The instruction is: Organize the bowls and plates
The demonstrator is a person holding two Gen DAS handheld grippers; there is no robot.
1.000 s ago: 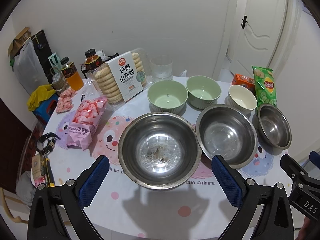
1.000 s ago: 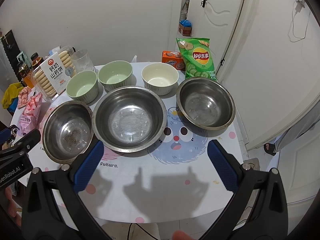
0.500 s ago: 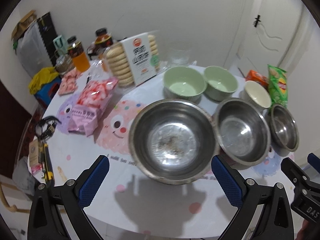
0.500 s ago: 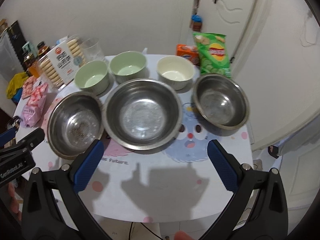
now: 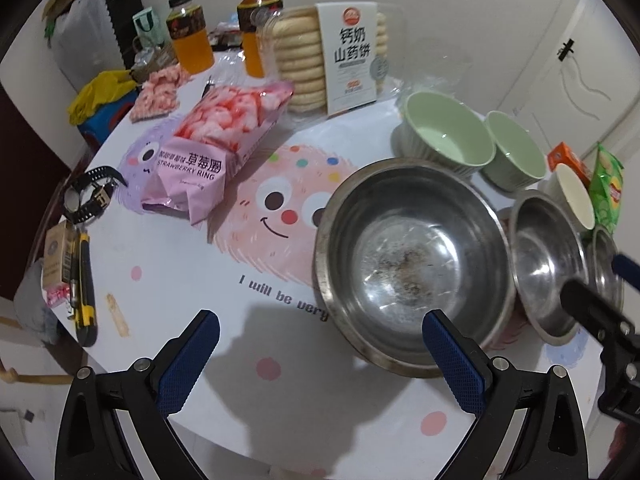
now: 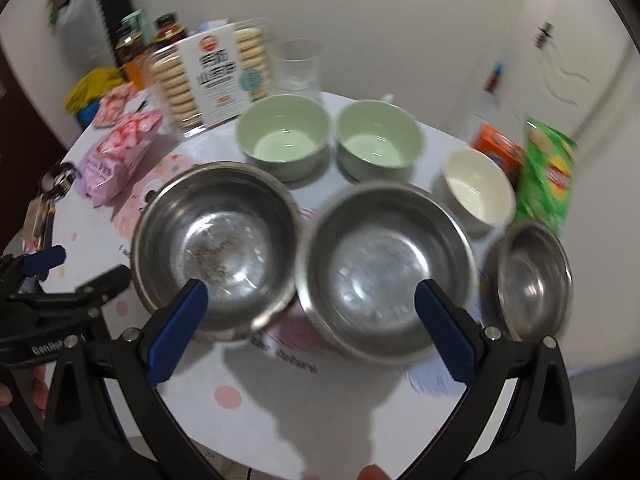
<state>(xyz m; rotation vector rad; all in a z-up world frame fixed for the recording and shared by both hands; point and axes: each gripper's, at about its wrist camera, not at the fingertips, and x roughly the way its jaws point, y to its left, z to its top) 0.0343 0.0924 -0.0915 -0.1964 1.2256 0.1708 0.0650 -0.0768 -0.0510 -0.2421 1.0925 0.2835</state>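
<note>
My left gripper (image 5: 320, 350) is spread wide and empty above the table's near edge (image 5: 280, 420), its right pad by the speckled steel bowl (image 5: 412, 260). My right gripper (image 6: 310, 320) is also wide, holding nothing, over the middle steel bowl (image 6: 384, 268). The smallest steel bowl (image 6: 530, 280) sits at the right edge. Toward the far edge stand two green bowls (image 6: 286, 136) and a cream bowl (image 6: 478, 188).

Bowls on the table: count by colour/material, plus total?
Steel bowls: 3, left, middle, right
Green bowls: 2, left, right
White bowl: 1
Total: 6
</note>
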